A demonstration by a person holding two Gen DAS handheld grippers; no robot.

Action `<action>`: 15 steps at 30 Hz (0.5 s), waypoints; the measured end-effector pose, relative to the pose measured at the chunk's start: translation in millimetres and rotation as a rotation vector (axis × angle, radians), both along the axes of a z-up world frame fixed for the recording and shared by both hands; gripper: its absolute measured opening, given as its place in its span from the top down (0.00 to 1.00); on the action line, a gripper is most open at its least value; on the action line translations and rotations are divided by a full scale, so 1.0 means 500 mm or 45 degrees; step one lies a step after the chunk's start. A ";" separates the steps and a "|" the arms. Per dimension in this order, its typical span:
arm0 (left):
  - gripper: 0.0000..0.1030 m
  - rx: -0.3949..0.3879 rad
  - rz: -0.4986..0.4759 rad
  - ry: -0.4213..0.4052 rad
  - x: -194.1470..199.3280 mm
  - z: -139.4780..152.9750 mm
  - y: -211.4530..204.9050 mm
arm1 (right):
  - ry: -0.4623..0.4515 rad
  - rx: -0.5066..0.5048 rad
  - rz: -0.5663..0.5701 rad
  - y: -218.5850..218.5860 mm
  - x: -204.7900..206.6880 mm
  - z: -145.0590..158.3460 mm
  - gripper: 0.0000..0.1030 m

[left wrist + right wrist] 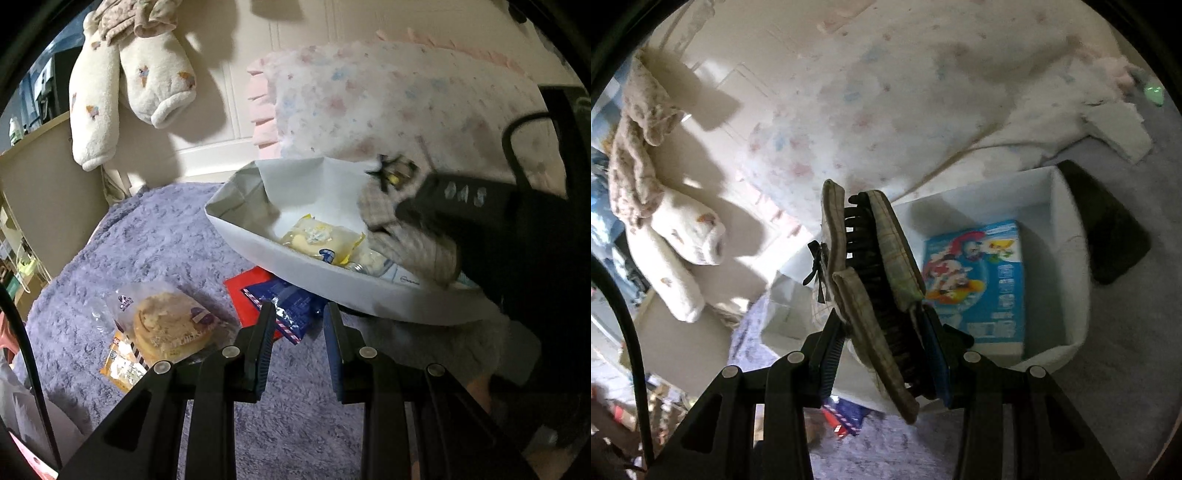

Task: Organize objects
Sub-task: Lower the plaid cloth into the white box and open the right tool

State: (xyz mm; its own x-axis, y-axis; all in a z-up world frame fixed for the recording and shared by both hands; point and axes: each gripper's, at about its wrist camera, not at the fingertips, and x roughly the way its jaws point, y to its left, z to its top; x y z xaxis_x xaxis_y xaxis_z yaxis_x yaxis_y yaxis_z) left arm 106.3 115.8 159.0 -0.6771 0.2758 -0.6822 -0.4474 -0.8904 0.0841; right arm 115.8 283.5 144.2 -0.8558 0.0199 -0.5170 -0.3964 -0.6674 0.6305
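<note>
A white paper bag stands open on the purple blanket. Inside it lie a yellow pastry packet and a blue cartoon-printed packet. My right gripper is shut on a plaid fabric hair claw clip and holds it over the bag's opening. The left wrist view shows the clip above the bag's right side. My left gripper hovers low over the blanket, its fingers slightly apart with nothing between them. Just ahead of it lies a red and blue snack packet, partly under the bag.
A wrapped round bread and an orange packet lie on the blanket to the left. A floral pillow leans behind the bag. A cream plush toy hangs at the wall. A dark object lies right of the bag.
</note>
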 end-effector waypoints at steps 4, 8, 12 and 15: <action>0.74 0.007 -0.006 -0.006 0.003 0.000 -0.003 | 0.152 -0.056 0.150 0.024 -0.022 0.024 0.59; 0.74 0.010 0.010 -0.016 -0.005 -0.001 0.003 | 0.178 -0.118 0.078 0.044 -0.001 0.023 0.37; 0.74 0.006 0.025 -0.013 -0.011 -0.001 0.008 | 0.172 -0.174 -0.030 0.043 0.019 0.009 0.34; 0.75 0.007 0.027 -0.011 -0.011 -0.001 0.005 | 0.137 -0.149 -0.003 0.009 0.025 0.010 0.34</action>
State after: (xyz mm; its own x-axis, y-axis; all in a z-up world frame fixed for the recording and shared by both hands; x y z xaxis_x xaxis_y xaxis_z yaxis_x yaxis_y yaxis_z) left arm 101.0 118.4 158.6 -0.6771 0.2651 -0.6865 -0.4291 -0.9001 0.0757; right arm 128.3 287.9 149.0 -0.9062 -0.0332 -0.4216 -0.3240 -0.5859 0.7428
